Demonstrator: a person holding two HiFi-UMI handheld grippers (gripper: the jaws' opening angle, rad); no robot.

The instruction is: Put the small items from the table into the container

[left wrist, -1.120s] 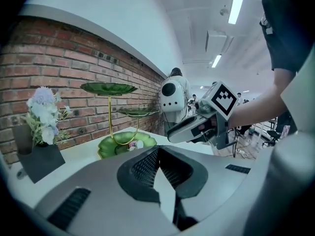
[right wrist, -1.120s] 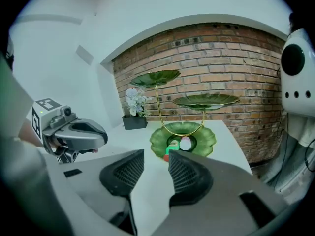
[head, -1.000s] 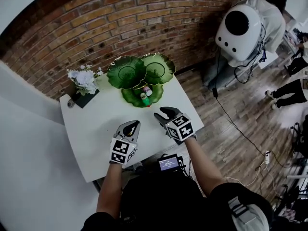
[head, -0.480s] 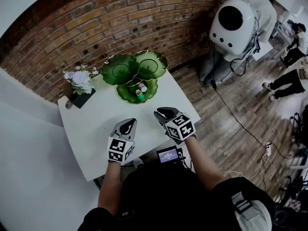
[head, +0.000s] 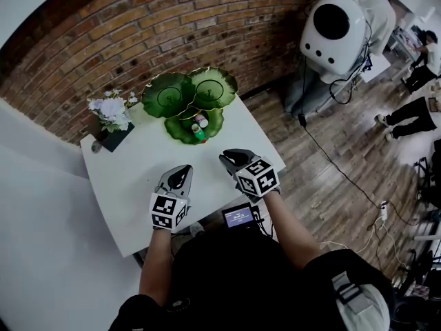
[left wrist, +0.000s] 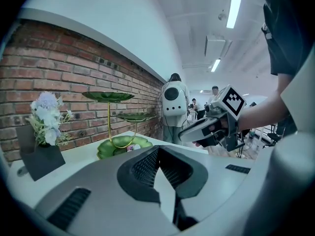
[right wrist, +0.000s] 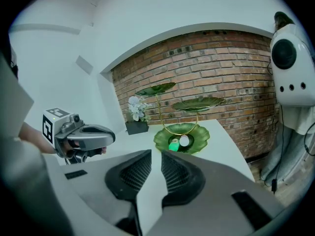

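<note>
A green leaf-shaped tiered stand (head: 186,95) rises at the back of the white table (head: 131,171). Its lowest dish (right wrist: 202,134) holds small items, among them a green one (right wrist: 173,145) and a white one (right wrist: 183,141). My left gripper (head: 180,178) hovers over the table's near middle, shut with nothing in it. My right gripper (head: 234,161) hangs beside it to the right; its jaws are closing, with a narrow gap and nothing between them. Both point toward the stand from well short of it. I see no loose items on the tabletop.
White flowers in a black pot (head: 110,116) stand at the table's back left, against the brick wall. A small screen (head: 238,217) sits at the table's front edge. A white rounded machine (head: 336,26) with cables, and people (head: 413,109), are on the wooden floor to the right.
The right gripper's jaws have narrowed from wide apart to a slim gap. Both grippers stay over the near part of the table; the left stays shut.
</note>
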